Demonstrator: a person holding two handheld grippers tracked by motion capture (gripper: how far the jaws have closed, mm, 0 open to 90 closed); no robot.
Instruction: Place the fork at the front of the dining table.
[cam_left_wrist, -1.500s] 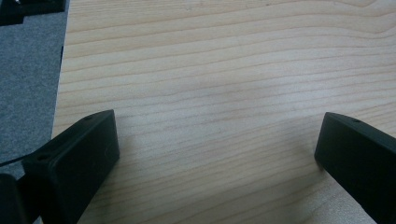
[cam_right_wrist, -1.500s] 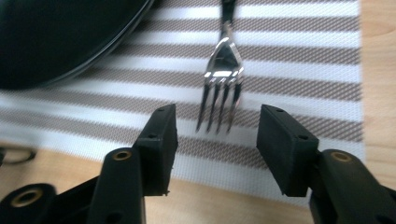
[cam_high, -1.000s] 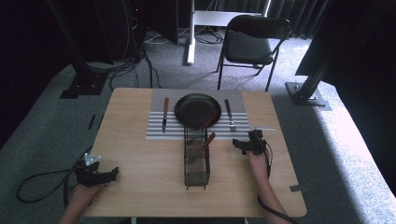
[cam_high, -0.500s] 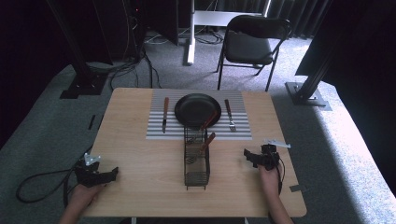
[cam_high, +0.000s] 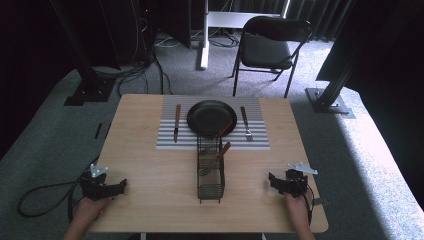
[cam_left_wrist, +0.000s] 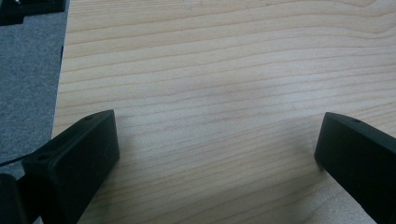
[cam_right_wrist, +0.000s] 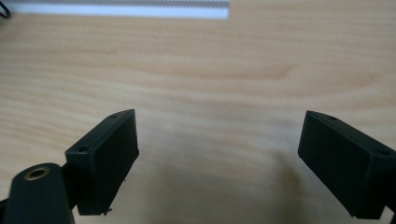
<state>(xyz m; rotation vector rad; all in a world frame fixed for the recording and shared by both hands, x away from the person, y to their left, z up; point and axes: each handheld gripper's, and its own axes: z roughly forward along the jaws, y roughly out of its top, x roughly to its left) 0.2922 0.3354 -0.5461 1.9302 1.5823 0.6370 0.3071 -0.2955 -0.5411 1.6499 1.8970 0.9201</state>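
A black wire basket (cam_high: 210, 170) stands mid-table and holds wooden-handled utensils (cam_high: 220, 151) that lean toward a black plate (cam_high: 209, 117). The plate rests on a striped placemat (cam_high: 260, 142), with a knife (cam_high: 176, 122) to its left and a fork (cam_high: 245, 122) to its right. My left gripper (cam_high: 119, 186) lies at the near left corner, open, with bare wood between its jaws (cam_left_wrist: 217, 154). My right gripper (cam_high: 272, 180) sits low at the near right, also open and holding nothing (cam_right_wrist: 219, 154). Both are well apart from the basket.
The wooden table (cam_high: 150, 165) ends close to each gripper. A cable (cam_high: 35, 200) trails off the left side to the carpet. A black chair (cam_high: 267, 47) and dark stand bases (cam_high: 90, 90) stand beyond the far edge.
My right gripper has drawn back from beside the basket to the near right part of the table. The left gripper has not moved.
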